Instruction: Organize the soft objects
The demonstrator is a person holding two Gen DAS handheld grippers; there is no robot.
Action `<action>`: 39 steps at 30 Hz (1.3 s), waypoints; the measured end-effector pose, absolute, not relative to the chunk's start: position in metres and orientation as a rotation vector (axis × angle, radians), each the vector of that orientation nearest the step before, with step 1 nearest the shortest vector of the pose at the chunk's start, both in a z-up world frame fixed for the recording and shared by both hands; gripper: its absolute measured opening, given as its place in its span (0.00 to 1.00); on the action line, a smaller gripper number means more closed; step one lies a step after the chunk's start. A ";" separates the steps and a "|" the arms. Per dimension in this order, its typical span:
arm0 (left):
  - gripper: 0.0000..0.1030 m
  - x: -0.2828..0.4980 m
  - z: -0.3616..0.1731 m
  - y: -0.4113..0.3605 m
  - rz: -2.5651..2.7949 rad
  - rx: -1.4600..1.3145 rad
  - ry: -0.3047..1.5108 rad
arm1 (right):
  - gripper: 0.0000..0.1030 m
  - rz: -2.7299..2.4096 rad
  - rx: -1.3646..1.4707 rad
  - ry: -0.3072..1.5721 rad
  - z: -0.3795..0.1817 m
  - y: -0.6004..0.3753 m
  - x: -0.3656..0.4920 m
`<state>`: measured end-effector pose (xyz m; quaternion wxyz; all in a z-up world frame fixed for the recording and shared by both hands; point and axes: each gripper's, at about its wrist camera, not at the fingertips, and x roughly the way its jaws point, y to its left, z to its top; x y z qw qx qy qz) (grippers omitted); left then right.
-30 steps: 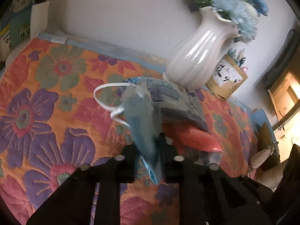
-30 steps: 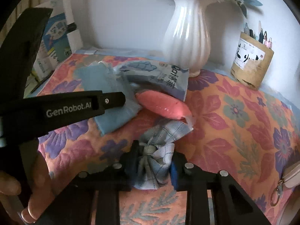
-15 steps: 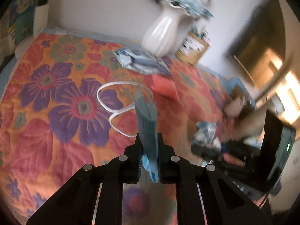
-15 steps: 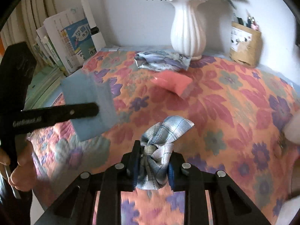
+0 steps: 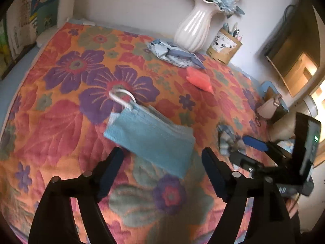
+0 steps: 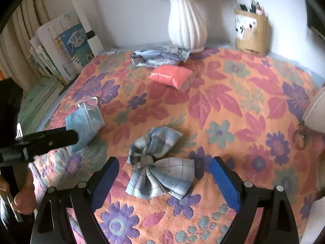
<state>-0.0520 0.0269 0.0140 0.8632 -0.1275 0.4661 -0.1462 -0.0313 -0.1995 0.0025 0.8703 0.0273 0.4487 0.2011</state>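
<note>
A blue face mask (image 5: 151,137) with white ear loops lies on the floral cloth just ahead of my left gripper (image 5: 162,166), which is open and empty. It also shows in the right wrist view (image 6: 84,122). A blue plaid fabric bow (image 6: 158,162) lies on the cloth between the fingers of my right gripper (image 6: 164,174), which is open and empty; the bow also shows at the right of the left wrist view (image 5: 229,142). A pink soft pack (image 6: 172,76) and a blue-white tissue pack (image 6: 160,56) lie further back.
A white ribbed vase (image 6: 186,26) with blue flowers and a cardboard pen holder (image 6: 250,32) stand at the back by the wall. Books (image 6: 61,50) stand at the left edge. A beige pouch with a keyring (image 6: 315,111) sits at the right.
Both grippers have opened and pulled back. The mask, held edge-up before, now lies flat on the cloth. The plaid bow has been let go and rests spread on the cloth.
</note>
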 end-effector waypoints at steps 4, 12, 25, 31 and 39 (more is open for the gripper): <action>0.84 -0.051 0.013 0.019 -0.318 -0.270 0.984 | 0.91 0.443 0.033 0.939 0.002 -0.195 -0.034; 0.86 -0.027 0.009 -0.029 -0.197 -0.064 0.976 | 0.84 0.366 -0.135 0.933 -0.004 -0.170 -0.041; 0.18 -0.050 0.017 -0.027 -0.310 -0.087 0.920 | 0.23 0.416 -0.137 0.807 0.014 -0.172 -0.071; 0.18 -0.073 0.040 -0.042 -0.428 -0.141 0.885 | 0.23 0.383 -0.065 0.776 0.042 -0.195 -0.094; 0.18 -0.101 0.087 -0.100 -0.595 -0.116 0.800 | 0.23 0.292 0.032 0.691 0.100 -0.255 -0.131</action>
